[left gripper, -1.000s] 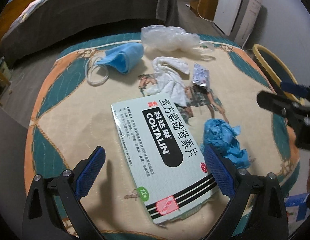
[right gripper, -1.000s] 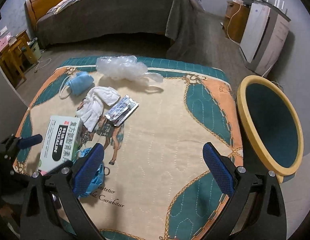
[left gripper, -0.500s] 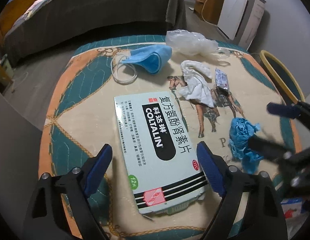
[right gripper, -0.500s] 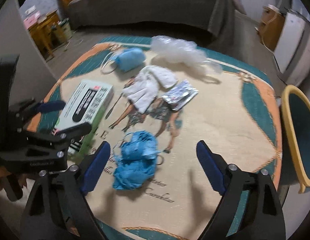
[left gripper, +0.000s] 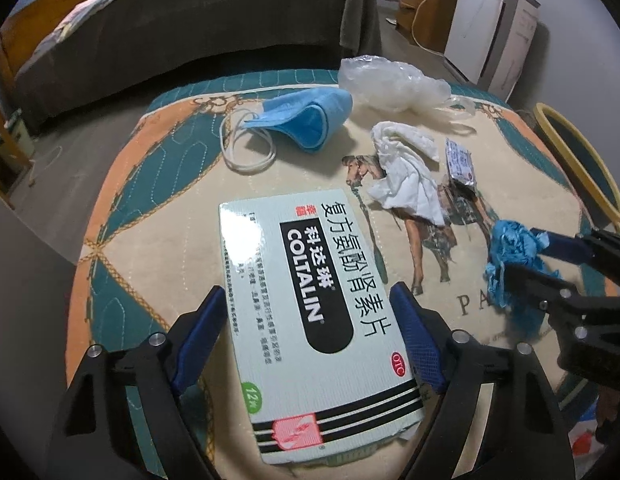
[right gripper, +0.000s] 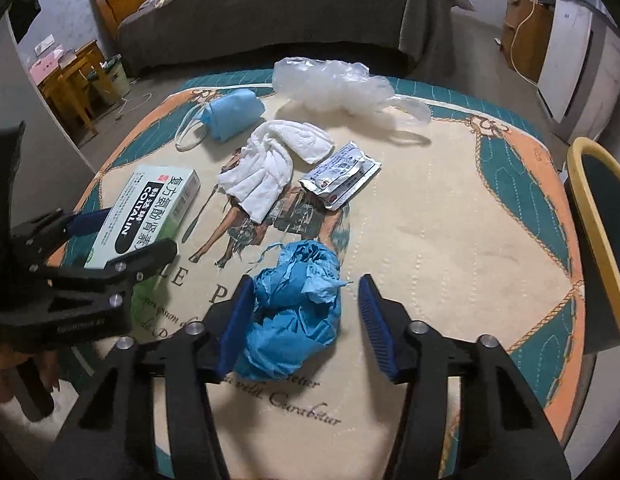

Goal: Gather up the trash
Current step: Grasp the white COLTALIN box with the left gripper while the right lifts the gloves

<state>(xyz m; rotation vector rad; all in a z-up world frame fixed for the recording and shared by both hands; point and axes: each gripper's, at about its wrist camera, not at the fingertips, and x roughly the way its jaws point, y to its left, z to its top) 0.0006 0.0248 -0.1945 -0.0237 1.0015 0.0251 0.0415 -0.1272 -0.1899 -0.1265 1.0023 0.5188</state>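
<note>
I see the patterned table cover (right gripper: 450, 248) with all the trash lying on it, so by my reading nothing is collected yet; the yellow-rimmed bin (right gripper: 590, 216) waits at the table's right edge. Largest is the clear plastic bag (right gripper: 330, 84) at the far side, then the medicine box (left gripper: 310, 320) at the near left. My left gripper (left gripper: 310, 332) straddles that box, jaws closing, pads beside its long edges but I can't confirm they press. The white tissue (right gripper: 265, 168) lies mid-table, and the blue face mask (left gripper: 301, 120) beyond it. My right gripper (right gripper: 305, 324) brackets the crumpled blue wad (right gripper: 293, 304), jaws closing, one pad touching, the other apart. Smallest, the foil sachet (right gripper: 342, 176) lies beside the tissue. Six items remain.
</note>
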